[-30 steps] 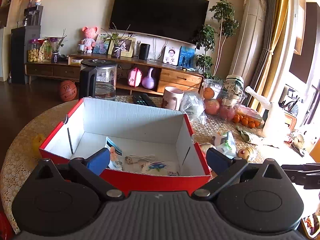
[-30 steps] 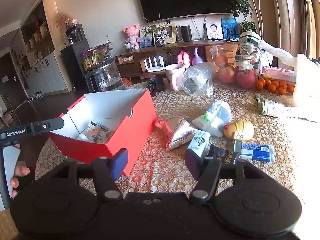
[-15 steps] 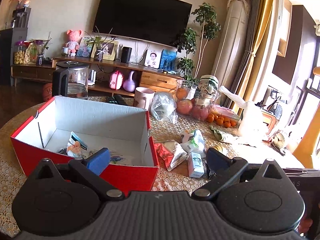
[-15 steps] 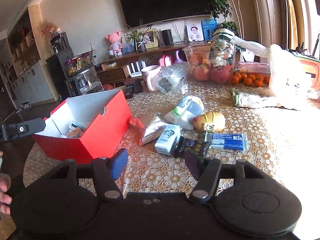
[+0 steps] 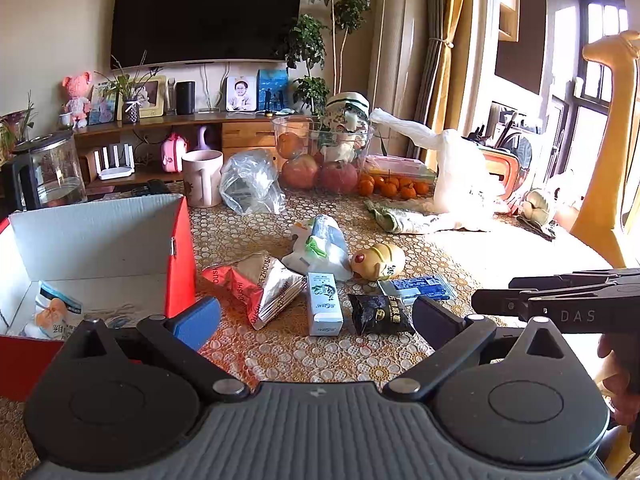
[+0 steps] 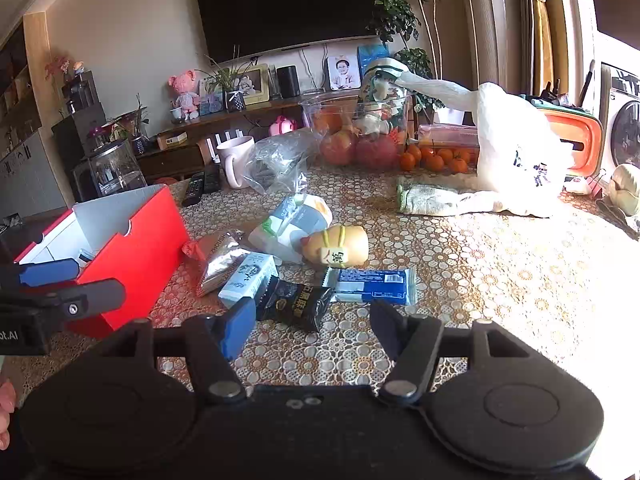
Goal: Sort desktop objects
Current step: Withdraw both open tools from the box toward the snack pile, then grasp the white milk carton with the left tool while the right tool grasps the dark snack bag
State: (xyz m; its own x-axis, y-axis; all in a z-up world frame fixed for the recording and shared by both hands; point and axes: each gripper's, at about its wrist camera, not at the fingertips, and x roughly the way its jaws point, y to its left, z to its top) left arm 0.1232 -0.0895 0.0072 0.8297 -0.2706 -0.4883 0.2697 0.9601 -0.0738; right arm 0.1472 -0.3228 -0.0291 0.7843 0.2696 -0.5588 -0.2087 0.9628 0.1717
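The red box [image 5: 180, 264] sits at the left of the left wrist frame, open, with a few packets [image 5: 52, 312] already lying inside, so the sorting looks partly done. Most of it seems left: at centre frame, spread over the lace-covered tabletop [image 5: 460, 248] to the right of the box, lie a silver and red snack bag [image 5: 260, 284], a small white carton [image 5: 324, 304], a black sachet [image 5: 376, 314], a blue wrapper [image 5: 420, 286], a yellow toy [image 5: 378, 256] and a white pouch [image 5: 320, 244]. The left gripper [image 5: 316, 322] has its jaws wide apart and empty. The right gripper [image 6: 312, 330] likewise stands open, holding nothing, with the black sachet just ahead of it.
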